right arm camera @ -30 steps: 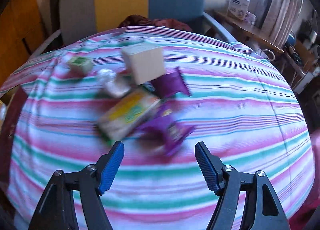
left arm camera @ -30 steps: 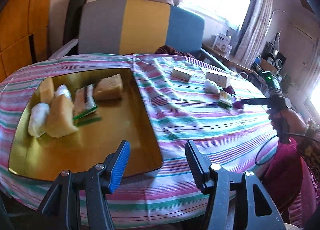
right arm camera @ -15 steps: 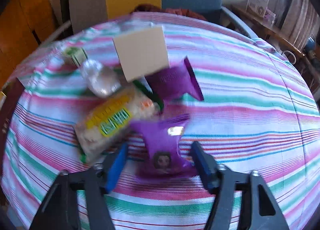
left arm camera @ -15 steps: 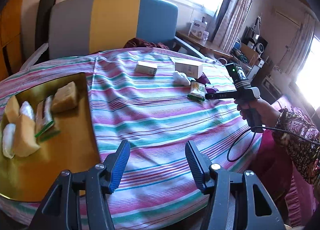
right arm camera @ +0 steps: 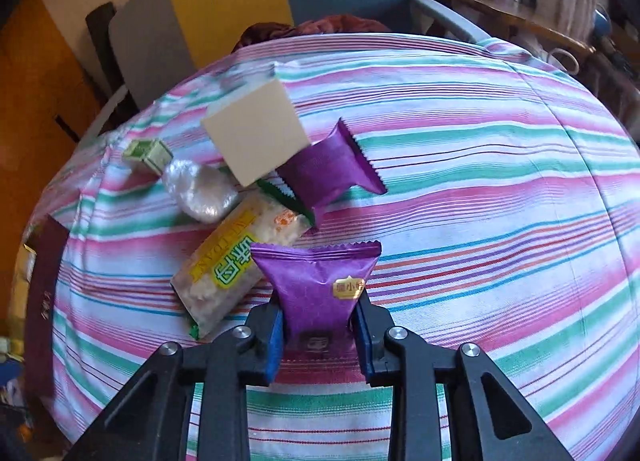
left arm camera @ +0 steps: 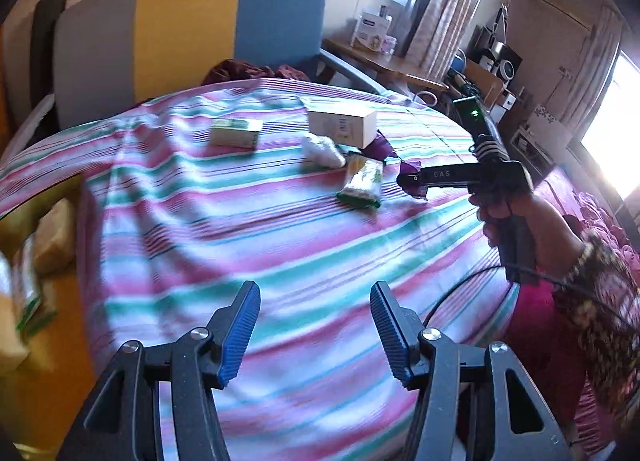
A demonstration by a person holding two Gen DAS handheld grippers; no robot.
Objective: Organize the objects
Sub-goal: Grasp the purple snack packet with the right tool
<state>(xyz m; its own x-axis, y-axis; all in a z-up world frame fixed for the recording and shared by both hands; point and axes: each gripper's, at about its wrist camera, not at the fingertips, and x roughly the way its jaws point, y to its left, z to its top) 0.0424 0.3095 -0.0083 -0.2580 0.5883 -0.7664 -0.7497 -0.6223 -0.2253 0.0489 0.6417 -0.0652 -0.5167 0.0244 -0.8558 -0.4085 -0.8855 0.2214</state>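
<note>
My right gripper (right arm camera: 318, 327) is shut on a purple snack packet (right arm camera: 320, 285) lying on the striped tablecloth (right arm camera: 480, 221); both blue pads squeeze its near end. Just beyond lie a yellow-green rice cracker pack (right arm camera: 236, 261), a second purple packet (right arm camera: 332, 173), a beige box (right arm camera: 256, 133), a clear wrapped lump (right arm camera: 200, 191) and a small green box (right arm camera: 148, 153). My left gripper (left arm camera: 316, 329) hangs open over bare cloth with nothing between its fingers. In its view the right gripper (left arm camera: 412, 179) sits at the purple packet (left arm camera: 416, 181), near the cracker pack (left arm camera: 362, 181).
A gold tray (left arm camera: 60, 341) with wrapped items lies at the left edge of the left wrist view. A grey, yellow and blue chair (left arm camera: 188, 29) stands behind the table. A person's hand and patterned sleeve (left arm camera: 592, 273) hold the right gripper. A cluttered side table (left arm camera: 384, 61) stands at the back right.
My right gripper moved in over the near purple packet and closed on it. My left gripper swung right, away from the gold tray, which now shows only at the left edge.
</note>
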